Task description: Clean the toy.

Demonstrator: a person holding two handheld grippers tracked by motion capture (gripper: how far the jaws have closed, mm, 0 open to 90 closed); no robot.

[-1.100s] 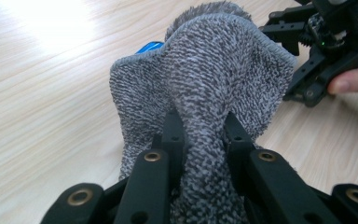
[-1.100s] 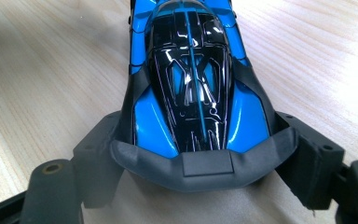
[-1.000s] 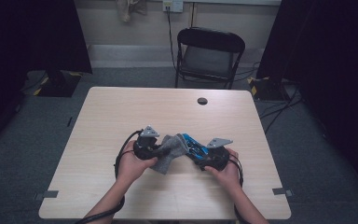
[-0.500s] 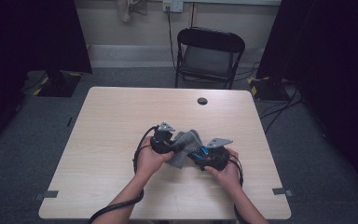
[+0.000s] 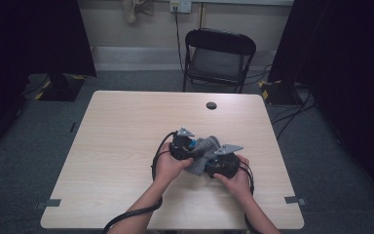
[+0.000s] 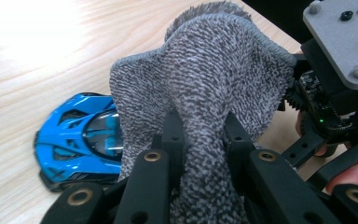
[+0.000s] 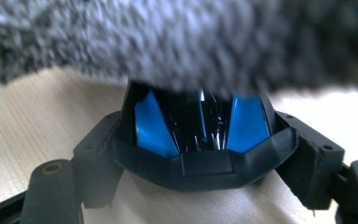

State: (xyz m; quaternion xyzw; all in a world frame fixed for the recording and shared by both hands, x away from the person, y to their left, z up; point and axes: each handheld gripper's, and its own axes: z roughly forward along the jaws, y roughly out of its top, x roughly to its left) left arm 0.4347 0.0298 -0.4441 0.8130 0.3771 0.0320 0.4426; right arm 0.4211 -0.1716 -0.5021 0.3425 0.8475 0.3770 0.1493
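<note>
A blue and black toy car (image 6: 74, 135) sits low over the wooden table (image 5: 126, 126). My right gripper (image 7: 200, 158) is shut on the car (image 7: 196, 121), one jaw against each side of its end. A grey terry cloth (image 6: 205, 93) is pinched between the jaws of my left gripper (image 6: 203, 126) and drapes over the car's top. In the high view the left gripper (image 5: 187, 146) and the right gripper (image 5: 224, 165) meet at the table's middle right, with the cloth (image 5: 205, 153) bunched between them and a bit of the blue car (image 5: 191, 144) peeking out.
A small black round hole (image 5: 211, 105) marks the table's far side. A black folding chair (image 5: 219, 58) stands beyond the far edge. The right gripper's grey plate (image 6: 345, 37) is close by in the left gripper view.
My left gripper has moved right with the cloth, drawing it over the car toward the right gripper. The right gripper and car stayed put.
</note>
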